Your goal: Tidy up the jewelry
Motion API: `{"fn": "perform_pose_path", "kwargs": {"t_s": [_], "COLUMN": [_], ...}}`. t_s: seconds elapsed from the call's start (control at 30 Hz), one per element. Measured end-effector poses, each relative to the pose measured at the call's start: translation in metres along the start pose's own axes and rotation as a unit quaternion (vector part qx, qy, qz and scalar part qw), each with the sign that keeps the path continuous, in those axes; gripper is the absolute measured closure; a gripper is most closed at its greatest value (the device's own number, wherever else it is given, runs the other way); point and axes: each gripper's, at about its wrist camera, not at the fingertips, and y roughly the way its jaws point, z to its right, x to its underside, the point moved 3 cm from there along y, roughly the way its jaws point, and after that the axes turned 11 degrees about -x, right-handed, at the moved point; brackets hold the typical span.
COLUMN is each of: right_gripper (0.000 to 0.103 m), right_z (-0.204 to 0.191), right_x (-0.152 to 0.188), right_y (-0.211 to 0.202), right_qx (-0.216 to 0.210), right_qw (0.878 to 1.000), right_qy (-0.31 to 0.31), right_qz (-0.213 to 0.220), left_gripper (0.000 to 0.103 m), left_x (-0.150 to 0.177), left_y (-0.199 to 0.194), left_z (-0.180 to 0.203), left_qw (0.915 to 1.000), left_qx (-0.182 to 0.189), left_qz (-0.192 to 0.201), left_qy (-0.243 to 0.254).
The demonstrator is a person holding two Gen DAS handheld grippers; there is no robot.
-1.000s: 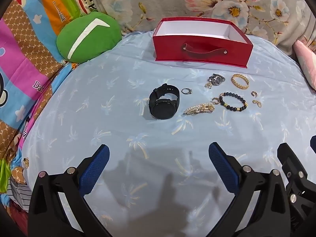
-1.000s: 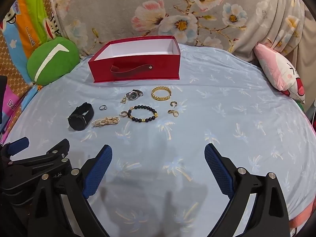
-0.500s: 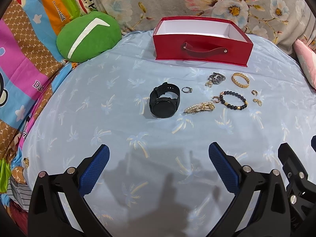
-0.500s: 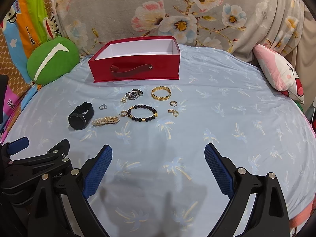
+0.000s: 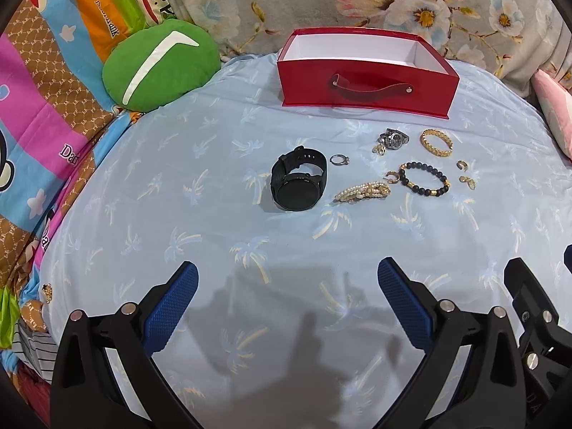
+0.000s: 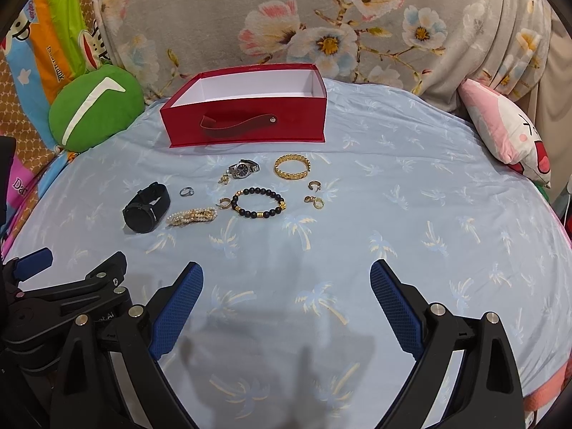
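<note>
Nothing much has shifted since a second ago; both my grippers have only crept slightly nearer. My left gripper (image 5: 287,296) and right gripper (image 6: 286,295) hover level above the bed's near edge, jaws spread wide, holding nothing. Mid-bed, before the red box (image 5: 364,82), lies the jewelry: the black watch (image 5: 298,184) looks stiff, best pinched across its strap; the pearl bracelet (image 5: 363,192) light, limp, slippery.

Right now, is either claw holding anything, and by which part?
Nothing is held: the left claw and right claw are both open above the pale blue palm-print sheet.
</note>
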Motion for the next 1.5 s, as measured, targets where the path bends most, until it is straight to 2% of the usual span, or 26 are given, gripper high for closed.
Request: {"fn": "perform_pose_path", "kwargs": {"t_s": [1.5], "right_gripper": [0.010], "right_z": [-0.001], "right_x": [0.001], "right_y": [0.001], "right_qx": [0.000], "right_qw": [1.000], "right_qy": [0.001], "right_qz": [-0.001], "left_gripper": [0.005], "left_x": [0.009], "left_y": [0.004], "left_z": [0.007], "left_qw": [1.0000], "left_qx": [0.000], "left_qz": [-0.003], "left_qy": [-0.003]}}
